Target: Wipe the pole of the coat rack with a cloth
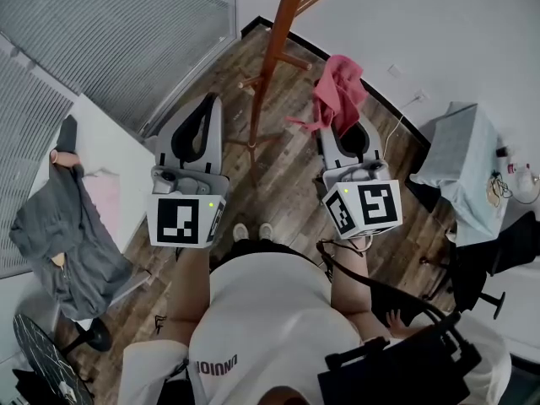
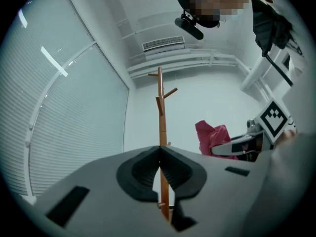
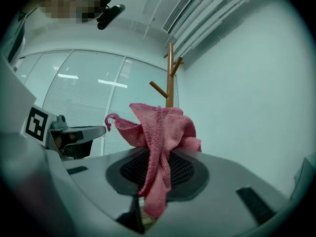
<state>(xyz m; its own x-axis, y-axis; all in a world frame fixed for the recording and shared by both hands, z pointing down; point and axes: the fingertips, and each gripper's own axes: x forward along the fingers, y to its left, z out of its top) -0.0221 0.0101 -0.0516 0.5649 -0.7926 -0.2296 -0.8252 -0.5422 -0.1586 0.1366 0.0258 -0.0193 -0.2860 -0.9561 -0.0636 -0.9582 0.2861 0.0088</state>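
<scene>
Coat rack pole awaits wiping: our right tongs clamp the pink cloth near it, left tongs closed, empty; next we press cloth onto pole

right gripper: holds pink cloth | left gripper: seemingly empty | pole: between them, untouched

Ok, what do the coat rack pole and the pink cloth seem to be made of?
Coat rack pole: apparently wood, with a smooth, even orange-brown finish; the pegs match in colour. Cloth: soft pink textile, probably microfibre or terry; a looped weave shows, and it droops limply where the right gripper clamps it.
</scene>
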